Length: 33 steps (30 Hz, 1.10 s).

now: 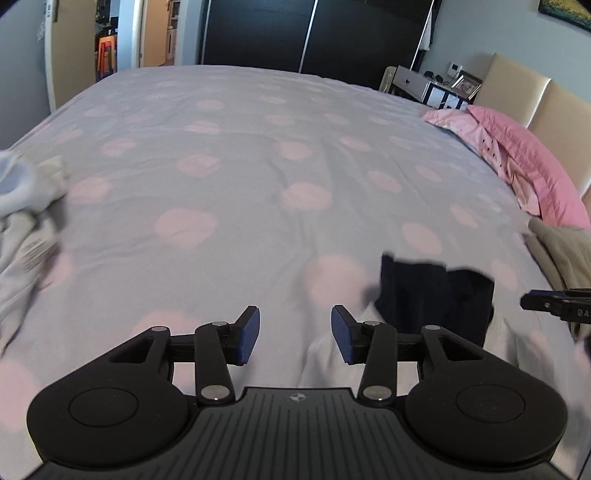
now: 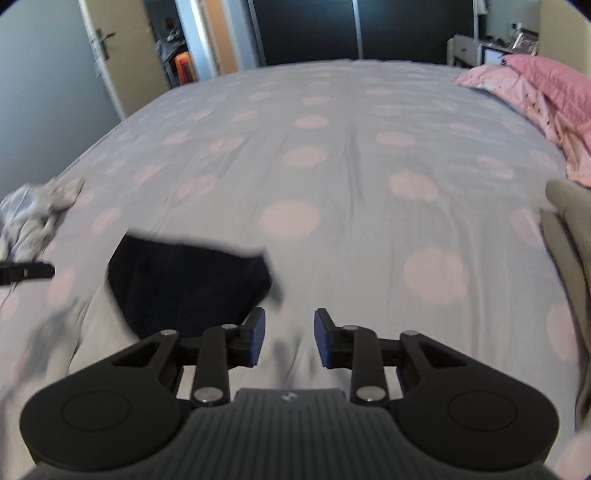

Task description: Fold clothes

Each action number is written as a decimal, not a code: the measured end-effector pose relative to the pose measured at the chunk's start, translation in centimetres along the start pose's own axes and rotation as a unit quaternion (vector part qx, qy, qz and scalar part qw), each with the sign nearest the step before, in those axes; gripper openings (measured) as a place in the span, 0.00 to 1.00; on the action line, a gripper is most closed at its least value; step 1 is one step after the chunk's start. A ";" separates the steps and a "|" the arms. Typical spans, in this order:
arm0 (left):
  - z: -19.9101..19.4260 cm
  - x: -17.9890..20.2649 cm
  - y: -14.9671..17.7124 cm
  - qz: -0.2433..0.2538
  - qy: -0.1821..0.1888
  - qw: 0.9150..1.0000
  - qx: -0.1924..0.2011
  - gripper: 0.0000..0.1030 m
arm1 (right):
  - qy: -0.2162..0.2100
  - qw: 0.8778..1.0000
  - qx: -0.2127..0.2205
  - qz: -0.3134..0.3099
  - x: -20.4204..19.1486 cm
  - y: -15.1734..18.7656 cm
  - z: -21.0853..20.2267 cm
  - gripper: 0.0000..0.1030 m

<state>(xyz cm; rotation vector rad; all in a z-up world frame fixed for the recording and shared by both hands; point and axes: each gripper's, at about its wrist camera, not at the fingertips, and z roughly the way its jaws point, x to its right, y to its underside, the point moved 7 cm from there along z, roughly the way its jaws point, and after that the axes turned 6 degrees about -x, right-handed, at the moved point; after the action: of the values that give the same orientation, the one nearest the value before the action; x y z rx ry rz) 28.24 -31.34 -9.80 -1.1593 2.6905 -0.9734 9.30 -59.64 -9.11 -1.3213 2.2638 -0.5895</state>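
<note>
Far left, a messy pile of pale clothes [image 1: 26, 221] lies unfolded on the bed [image 1: 258, 147]. Next, the left hand-held gripper [image 1: 295, 334] is released, holding nothing. A dark garment [image 2: 184, 280] lies flat. The right hand-held gripper [image 2: 289, 338] is released too.

A lilac bedspread [image 1: 236, 155] with pink dots is spread across the middle of both views. Pink pillows [image 1: 524, 155] are seen at the right, a dark wardrobe [image 1: 314, 33] at the top, a door [image 2: 110, 48] upper left.
</note>
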 end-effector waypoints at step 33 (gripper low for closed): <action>-18.5 -0.5 34.3 -0.036 -0.082 0.983 -0.160 0.48 | 0.029 0.994 -0.096 -0.053 -17.1 34.4 -16.4 0.37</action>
<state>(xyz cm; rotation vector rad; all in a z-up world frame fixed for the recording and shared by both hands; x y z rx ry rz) 1.50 -3.40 -14.60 -1.3295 2.7528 -0.4341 -16.39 -26.85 -12.52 -1.5432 2.3575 -0.4585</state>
